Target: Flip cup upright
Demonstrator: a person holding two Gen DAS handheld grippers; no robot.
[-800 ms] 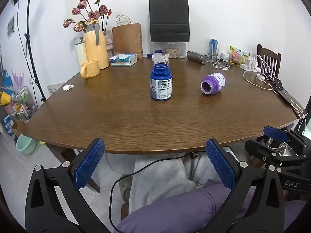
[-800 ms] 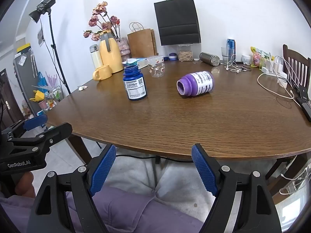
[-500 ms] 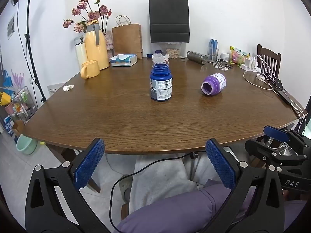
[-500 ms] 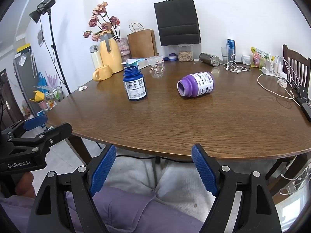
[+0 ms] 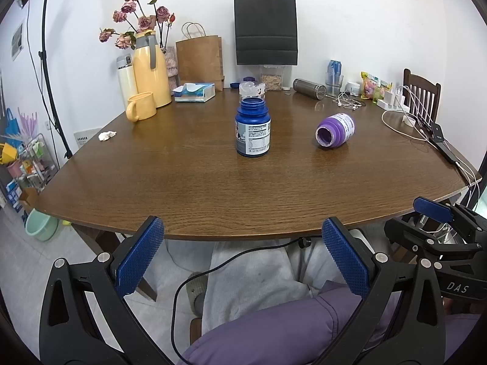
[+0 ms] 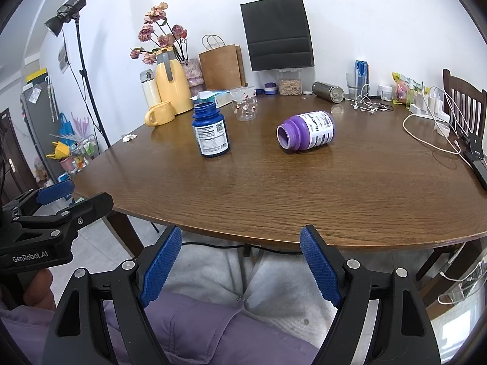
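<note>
table [image 5: 213, 188]: big, dark brown wood, visible grain, curved front edge, glossy
black bag [image 5: 265, 30]: matte paper, cord handles, against the wall at the back edge
brown bag [image 5: 199, 57]: kraft paper, twisted handles, left of black bag
thermos [image 5: 150, 73]: yellow, grey handle and top, dried pink flowers behind it
mug [image 5: 140, 106]: yellow, upright, just in front of thermos
tissue box [image 5: 194, 92]: blue and white, back left of centre
blue bottle [image 5: 252, 127]: plastic, cylindrical, upright, no cap, mid table; white label with small print and a QR code, unreadable
purple bottle [image 6: 306, 135]: plastic, on its side right of blue bottle and well apart from it, open mouth toward the cameras; white label reads "Healthy", rest too small
cup [image 6: 244, 103]: clear plastic, small red print, stands mouth up behind blue bottle; in the left view mostly hidden by that bottle
steel flask [image 6: 328, 92]: lying on its side, back right
cables [image 6: 426, 133]: white, looped, right edge, by chargers and a wooden chair
left gripper [image 5: 240, 255]: black frame, blue knurled pads, spread wide, empty, below the front table edge over grey trousers and a purple sleeve; "GenRobot.AI" on its body in the right view
right gripper [image 6: 239, 267]: same build, spread wide, empty, low before the table edge; "DAS" on its body in the left view
way to bottles: clear tabletop
</note>
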